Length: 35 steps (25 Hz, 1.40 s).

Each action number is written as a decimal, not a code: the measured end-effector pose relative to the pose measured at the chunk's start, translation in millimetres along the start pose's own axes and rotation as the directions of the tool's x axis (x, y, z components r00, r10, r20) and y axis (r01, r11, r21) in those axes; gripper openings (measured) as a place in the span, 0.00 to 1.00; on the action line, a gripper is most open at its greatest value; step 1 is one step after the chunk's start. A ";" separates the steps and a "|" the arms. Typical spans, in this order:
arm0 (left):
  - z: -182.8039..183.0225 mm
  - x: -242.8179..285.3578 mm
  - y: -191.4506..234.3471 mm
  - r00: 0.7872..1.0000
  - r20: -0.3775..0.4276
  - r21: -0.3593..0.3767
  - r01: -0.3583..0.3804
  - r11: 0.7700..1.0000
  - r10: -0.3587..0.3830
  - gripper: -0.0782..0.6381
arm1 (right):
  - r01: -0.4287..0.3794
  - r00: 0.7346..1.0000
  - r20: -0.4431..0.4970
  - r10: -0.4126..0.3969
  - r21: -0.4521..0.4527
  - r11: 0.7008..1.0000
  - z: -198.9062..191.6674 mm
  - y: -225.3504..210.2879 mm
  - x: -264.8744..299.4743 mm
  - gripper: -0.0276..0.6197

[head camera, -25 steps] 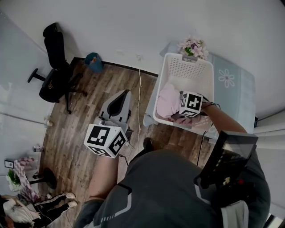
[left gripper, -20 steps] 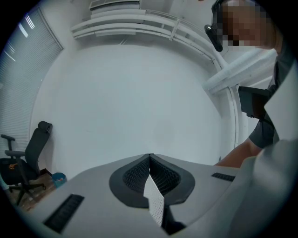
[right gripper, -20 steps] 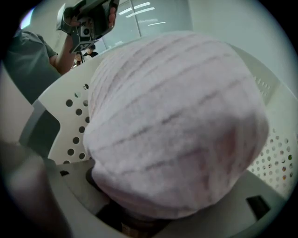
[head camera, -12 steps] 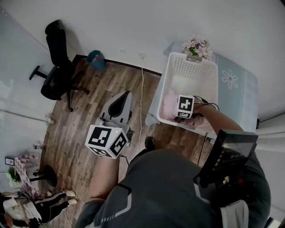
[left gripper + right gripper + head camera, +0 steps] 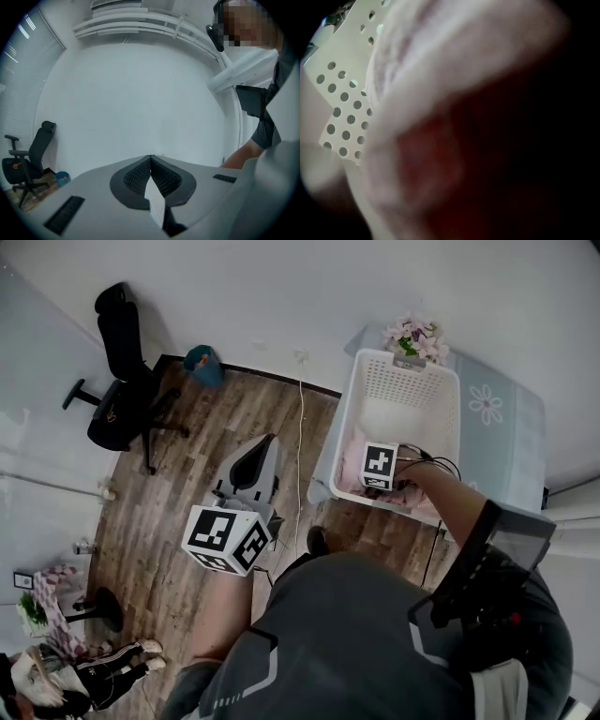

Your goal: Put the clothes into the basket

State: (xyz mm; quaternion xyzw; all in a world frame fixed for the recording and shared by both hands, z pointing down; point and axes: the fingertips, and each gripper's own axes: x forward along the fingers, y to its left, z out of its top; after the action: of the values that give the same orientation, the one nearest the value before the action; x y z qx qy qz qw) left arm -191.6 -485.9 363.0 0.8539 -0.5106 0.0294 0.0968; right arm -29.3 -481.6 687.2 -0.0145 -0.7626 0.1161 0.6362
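Observation:
The white perforated basket point(image 5: 441, 390) stands on a pale blue surface at the upper right. Pink clothes point(image 5: 349, 461) lie at its near left corner. My right gripper point(image 5: 377, 472) reaches down into the basket over them; only its marker cube shows. In the right gripper view blurred pink cloth point(image 5: 454, 93) fills the picture against the holed basket wall point(image 5: 342, 108), hiding the jaws. Those jaws are opening, and I cannot see whether the cloth is between them. My left gripper point(image 5: 266, 442) point(image 5: 150, 157) hangs over the wooden floor, shut and empty.
A black office chair point(image 5: 122, 371) and a teal bin point(image 5: 200, 367) stand at the far left by the wall. Pink flowers point(image 5: 412, 337) sit behind the basket. A white cable point(image 5: 298, 446) runs down the floor. A person point(image 5: 66, 681) is at the bottom left.
My right gripper has sunk lower and slightly left into the basket, and the pink clothes have gone down with it. The left gripper has hardly moved.

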 end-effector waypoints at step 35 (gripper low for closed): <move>15.2 -26.7 -88.6 0.998 0.042 0.054 0.048 0.997 -0.051 0.12 | 0.264 0.843 0.461 -0.277 0.094 0.960 26.7 23.4 -195.6 0.69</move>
State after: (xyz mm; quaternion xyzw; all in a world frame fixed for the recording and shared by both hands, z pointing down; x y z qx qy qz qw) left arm -127.2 -425.0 332.1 0.8690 -0.4903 0.0218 0.0638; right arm -21.1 -496.2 489.1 0.1301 -0.8865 0.0355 0.4426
